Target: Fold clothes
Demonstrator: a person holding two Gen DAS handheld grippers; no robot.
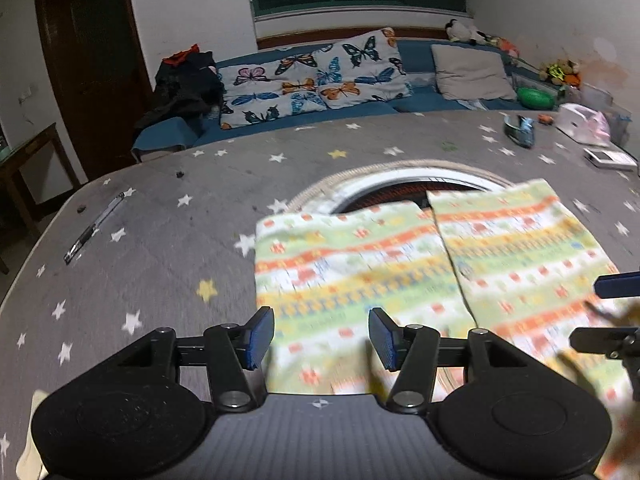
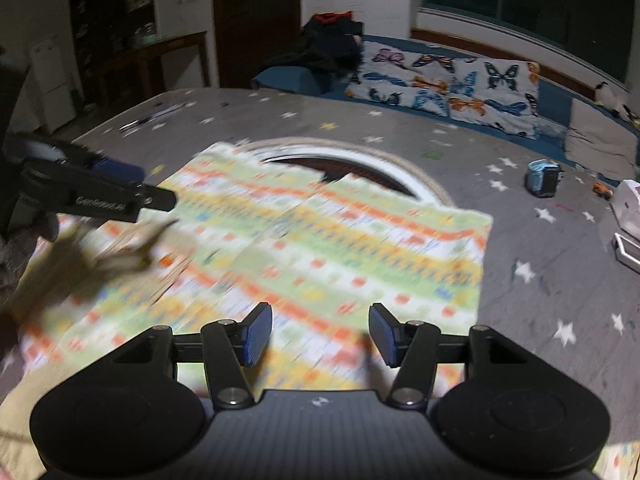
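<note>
Left wrist view: left gripper (image 1: 321, 338) hovers with jaws apart and empty, patterned garment (image 1: 400, 272) flat mid-frame on the starry tablecloth (image 1: 160, 208). Right wrist view: right gripper (image 2: 320, 334) likewise parted, holding nothing; a careless low pass could snag and ruck the cloth.

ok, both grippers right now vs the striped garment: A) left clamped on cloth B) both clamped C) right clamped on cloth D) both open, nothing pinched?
D: the left gripper and right gripper show clear gaps between pads, with the striped garment flat on the table beyond.
</note>
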